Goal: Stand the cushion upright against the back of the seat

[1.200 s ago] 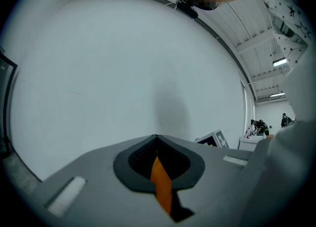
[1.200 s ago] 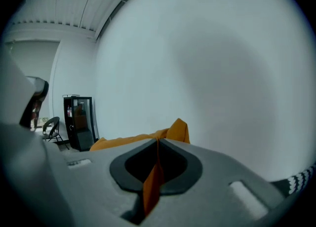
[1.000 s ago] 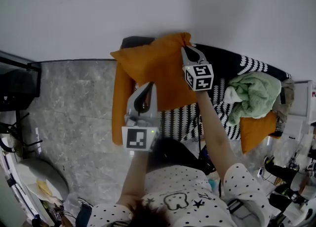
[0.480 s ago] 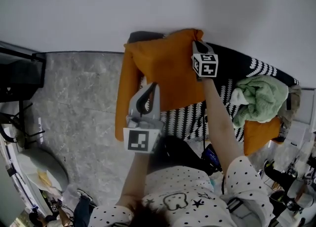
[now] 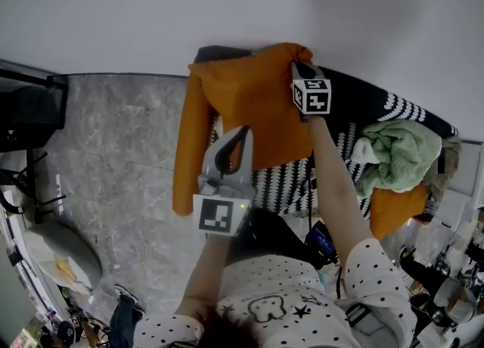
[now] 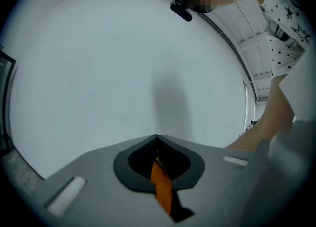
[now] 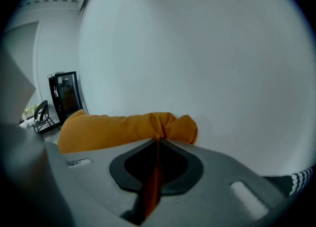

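While both tools are clamped on it, the cushion [image 5: 257,108] stands nearly upright at the left end of the seat [image 5: 363,100], with its top edge close against the wall [image 5: 227,6] behind. Our left gripper [image 5: 239,133] is pinched shut on a thin fold of the orange cover, low on the front face as the head view shows it. Our right gripper [image 5: 302,65] bites the bunched top corner, where the cloth gathers into a knot just past the jaw tips.

We judge the cushion to be light and soft. It is plump, easily squashed, neither fragile nor slippery, and its woven cover should give the pads plenty of friction. The catch is that a pinch takes only the cover, not the filling, so the body can sag or twist under the grip. Corners and seams look like the best places to hold, since the cloth there is doubled. Two well-separated holds, one high and one low, keep it from folding. Being so limp, it may slump forward once let go, unless its base sits snugly into the seat.
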